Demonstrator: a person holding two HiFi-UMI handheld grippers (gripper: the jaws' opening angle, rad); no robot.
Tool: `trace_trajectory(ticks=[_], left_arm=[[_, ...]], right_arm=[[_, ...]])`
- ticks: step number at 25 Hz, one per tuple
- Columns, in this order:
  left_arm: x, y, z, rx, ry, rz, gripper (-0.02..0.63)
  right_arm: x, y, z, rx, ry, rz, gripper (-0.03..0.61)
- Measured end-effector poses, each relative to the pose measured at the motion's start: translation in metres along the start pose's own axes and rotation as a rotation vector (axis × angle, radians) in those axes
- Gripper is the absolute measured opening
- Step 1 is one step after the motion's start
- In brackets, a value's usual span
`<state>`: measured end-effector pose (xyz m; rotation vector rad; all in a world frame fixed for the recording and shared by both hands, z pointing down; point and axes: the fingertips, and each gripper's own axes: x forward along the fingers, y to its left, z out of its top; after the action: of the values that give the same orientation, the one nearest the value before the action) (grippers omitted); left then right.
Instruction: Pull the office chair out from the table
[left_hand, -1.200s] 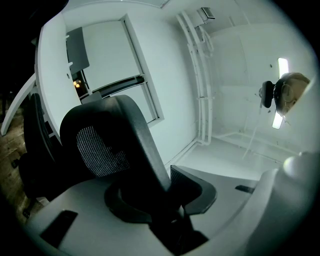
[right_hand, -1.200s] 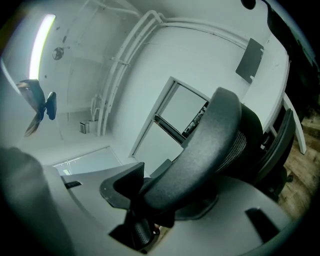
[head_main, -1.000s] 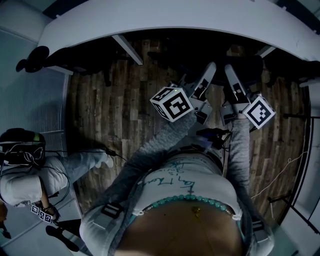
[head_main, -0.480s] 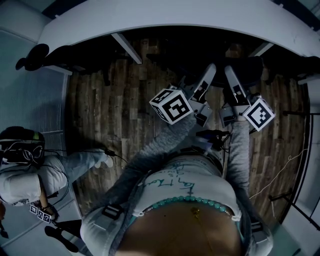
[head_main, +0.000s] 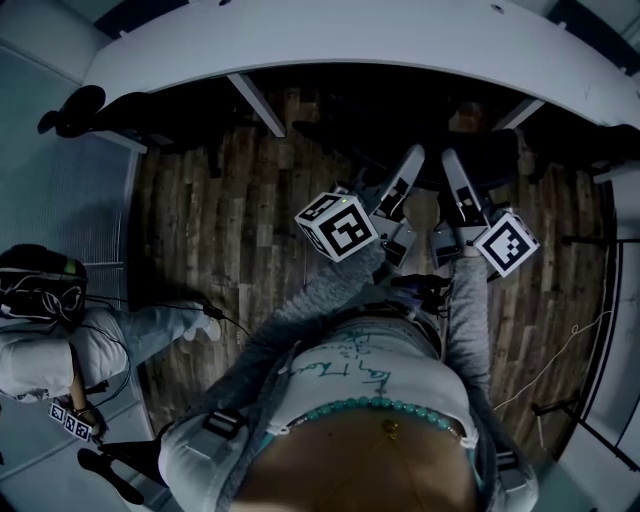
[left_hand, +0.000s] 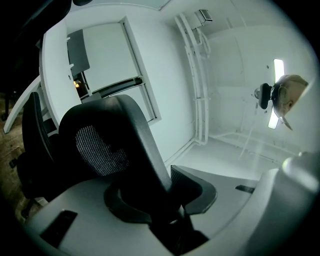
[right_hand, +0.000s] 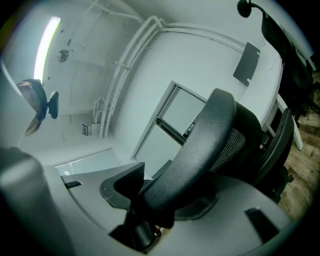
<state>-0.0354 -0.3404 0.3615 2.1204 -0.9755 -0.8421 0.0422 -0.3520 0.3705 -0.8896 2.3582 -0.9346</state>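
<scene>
The black office chair (head_main: 432, 150) stands half under the white curved table (head_main: 350, 40), dark and hard to make out in the head view. My left gripper (head_main: 405, 168) and right gripper (head_main: 452, 170) reach side by side onto its back. In the left gripper view the chair's black backrest frame (left_hand: 135, 145), with its mesh panel, runs between the jaws, and my left gripper (left_hand: 160, 200) is shut on it. In the right gripper view the same curved frame (right_hand: 200, 155) crosses the jaws, and my right gripper (right_hand: 157, 200) is clamped on it.
Another person (head_main: 50, 340) sits low at the left on the wooden floor (head_main: 230, 230). Another dark chair (head_main: 70, 110) stands at the table's left end. Table legs (head_main: 255, 100) slant down beside the chair. A thin cable (head_main: 560, 360) lies on the floor at the right.
Both grippers have come a little toward the person's body, away from the table, still clamped on the chair's back. Most of that shift lies in the earlier half second.
</scene>
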Motion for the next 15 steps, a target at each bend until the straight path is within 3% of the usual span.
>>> trace_trajectory(ticks=[15], left_arm=[[-0.0049, 0.0036, 0.0004, -0.008, -0.021, 0.043, 0.133]], right_arm=[[0.0011, 0.0001, -0.0040, 0.016, 0.026, -0.006, 0.184]])
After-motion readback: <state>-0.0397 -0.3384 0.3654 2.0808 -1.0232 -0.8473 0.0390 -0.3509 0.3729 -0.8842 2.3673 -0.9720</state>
